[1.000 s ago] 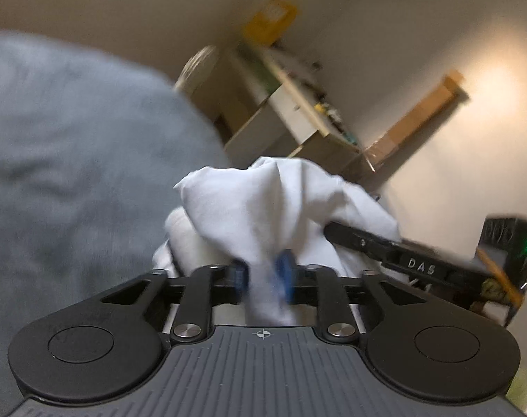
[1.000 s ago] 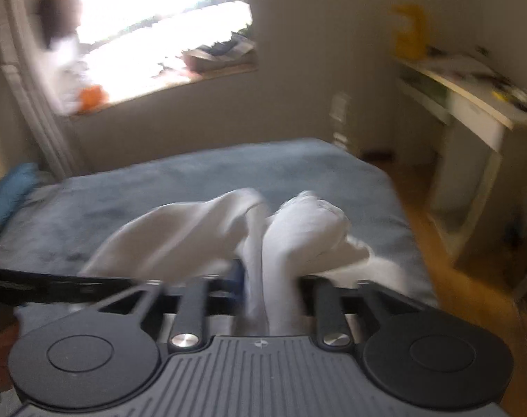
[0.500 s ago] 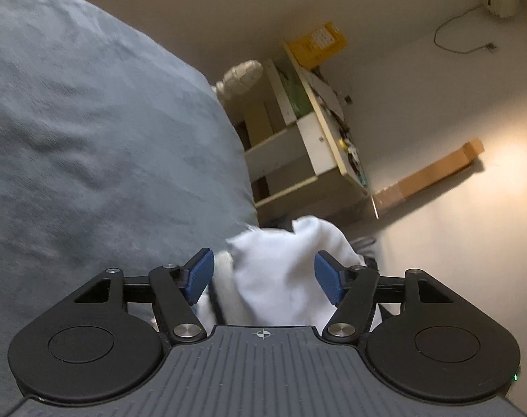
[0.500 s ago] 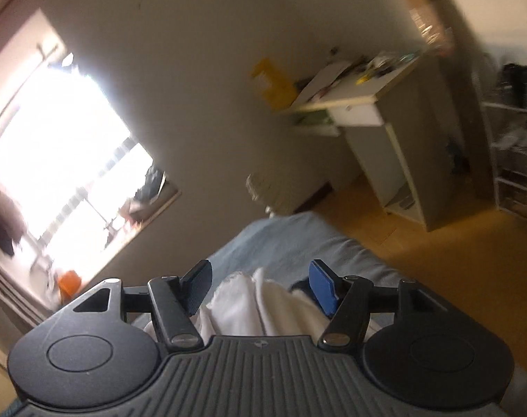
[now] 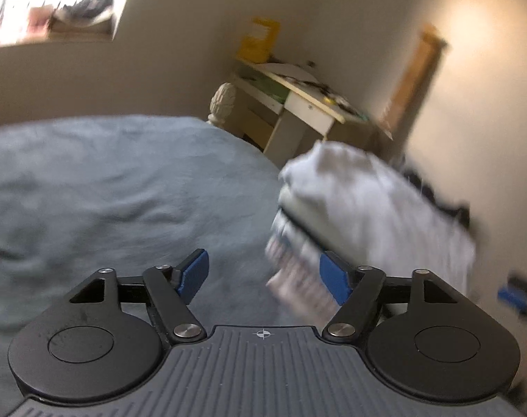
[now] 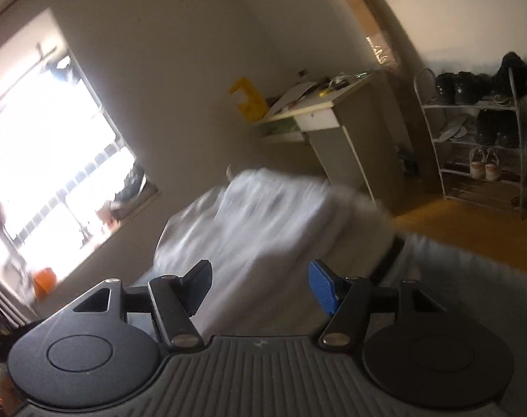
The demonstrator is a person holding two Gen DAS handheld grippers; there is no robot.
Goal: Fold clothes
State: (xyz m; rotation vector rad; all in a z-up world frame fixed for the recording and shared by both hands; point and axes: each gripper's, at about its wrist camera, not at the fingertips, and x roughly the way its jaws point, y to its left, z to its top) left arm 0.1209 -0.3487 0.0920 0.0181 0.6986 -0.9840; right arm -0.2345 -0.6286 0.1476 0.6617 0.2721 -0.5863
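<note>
Both grippers have let go of the white garment they were pinching 1 second ago and are swinging away. The left gripper is opening wide with nothing between its blue pads; the right gripper is standing wide, empty. The garment, blurred, is sitting at the grey bed's edge, probably dropped there as done.

A bed under a rumpled grey-blue blanket fills the ground ahead and to the left of the left tongs. A blurred white garment shows at the bed's right edge, just beyond those tongs' right pad; whether it rests on the blanket cannot be told. Seen from the right tongs, the same garment spreads ahead of the open pads, over the bed.
</note>
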